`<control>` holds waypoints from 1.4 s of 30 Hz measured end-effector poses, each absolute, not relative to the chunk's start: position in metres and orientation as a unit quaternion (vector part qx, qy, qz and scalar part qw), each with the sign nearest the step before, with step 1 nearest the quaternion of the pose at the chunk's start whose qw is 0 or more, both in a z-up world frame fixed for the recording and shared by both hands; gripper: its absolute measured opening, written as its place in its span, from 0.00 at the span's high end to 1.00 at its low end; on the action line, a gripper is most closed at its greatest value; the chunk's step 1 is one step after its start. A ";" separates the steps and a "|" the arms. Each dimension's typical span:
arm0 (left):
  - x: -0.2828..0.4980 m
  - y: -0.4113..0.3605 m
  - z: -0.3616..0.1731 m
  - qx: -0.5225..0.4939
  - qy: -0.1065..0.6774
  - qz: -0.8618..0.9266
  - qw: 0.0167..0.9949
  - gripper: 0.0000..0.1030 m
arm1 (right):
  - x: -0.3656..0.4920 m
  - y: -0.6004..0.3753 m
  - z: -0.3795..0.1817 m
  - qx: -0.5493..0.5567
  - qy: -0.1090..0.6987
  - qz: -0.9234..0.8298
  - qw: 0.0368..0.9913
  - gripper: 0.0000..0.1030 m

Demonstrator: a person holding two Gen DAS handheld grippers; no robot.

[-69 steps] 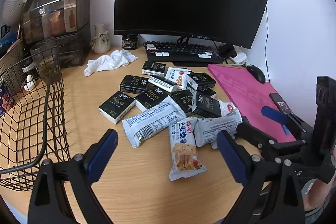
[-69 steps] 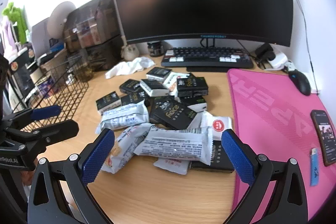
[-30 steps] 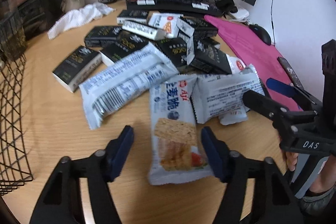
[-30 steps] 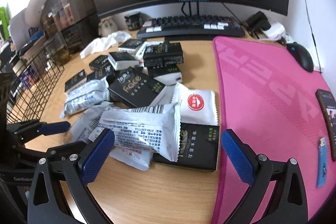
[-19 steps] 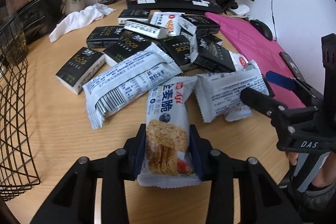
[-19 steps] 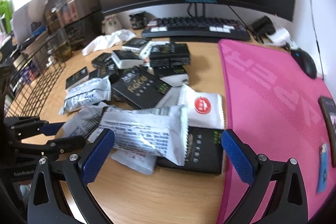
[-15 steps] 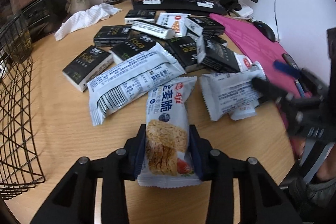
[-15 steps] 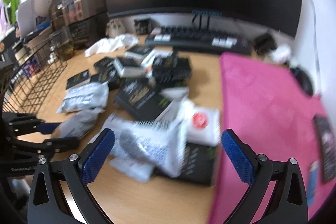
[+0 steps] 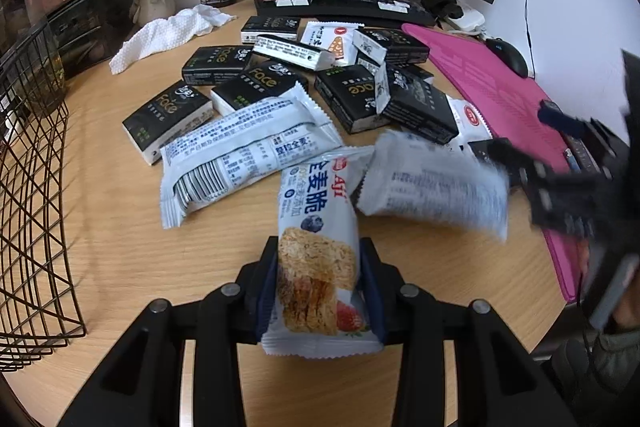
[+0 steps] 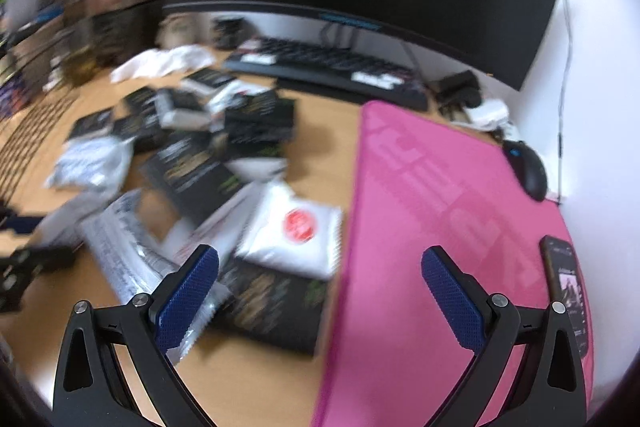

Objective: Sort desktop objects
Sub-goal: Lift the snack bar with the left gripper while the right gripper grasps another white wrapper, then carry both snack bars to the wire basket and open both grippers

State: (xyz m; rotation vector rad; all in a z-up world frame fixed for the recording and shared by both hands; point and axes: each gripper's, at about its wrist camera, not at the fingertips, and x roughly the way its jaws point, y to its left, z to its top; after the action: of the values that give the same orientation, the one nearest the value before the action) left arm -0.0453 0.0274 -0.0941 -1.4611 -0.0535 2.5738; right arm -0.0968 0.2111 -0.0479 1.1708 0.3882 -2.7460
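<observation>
Currently your left gripper (image 9: 320,287) is clamped on the near end of the cracker packet (image 9: 318,227), one blue pad on each long side; the far end of the packet overlaps the white wrapper (image 9: 240,155) to its left. Your right gripper (image 10: 320,291) stands wide, nothing between the pads, hovering over the seam between the pink mat (image 10: 448,227) and the near edge of the snack pile; that view is motion-blurred.

Judgement: the step in hand is lifting this packet clear and carrying it to the wire basket (image 9: 32,187) at the left edge of the desk (image 9: 120,247).

Notes for doing it well:
- Lift straight up first. The packet's far end sits against neighbouring wrappers, so a sideways drag would likely pull them along.
- The grip is at one end only; expect the free end to droop. Keep the wrist steady and avoid swinging.
- Clear the basket's rim before moving across, then release low inside so the packet does not bounce out.
- Do not squeeze harder; the contents look brittle.
- Keep the right gripper away from the blurred wrapper (image 9: 432,195) in the left hand's path; the phone (image 10: 568,291) lies close on the mat.
</observation>
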 end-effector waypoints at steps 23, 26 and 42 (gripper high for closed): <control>-0.050 -0.002 -0.096 -0.488 -0.031 0.870 0.056 0.45 | -0.049 0.119 -0.084 0.417 0.150 -0.872 0.206 0.43; -0.051 0.001 -0.098 -0.488 -0.019 0.871 0.053 0.45 | -0.051 0.125 -0.083 0.419 0.152 -0.872 0.201 0.64; -0.037 0.004 -0.071 -0.471 -0.016 0.880 0.067 0.62 | -0.049 0.137 -0.063 0.406 0.111 -0.881 0.216 0.65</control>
State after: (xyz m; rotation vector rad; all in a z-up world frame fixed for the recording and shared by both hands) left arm -0.0371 0.0043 -0.0709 -1.4191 -0.0482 2.6522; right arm -0.0487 0.1371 -0.0628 1.1248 0.3074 -2.4419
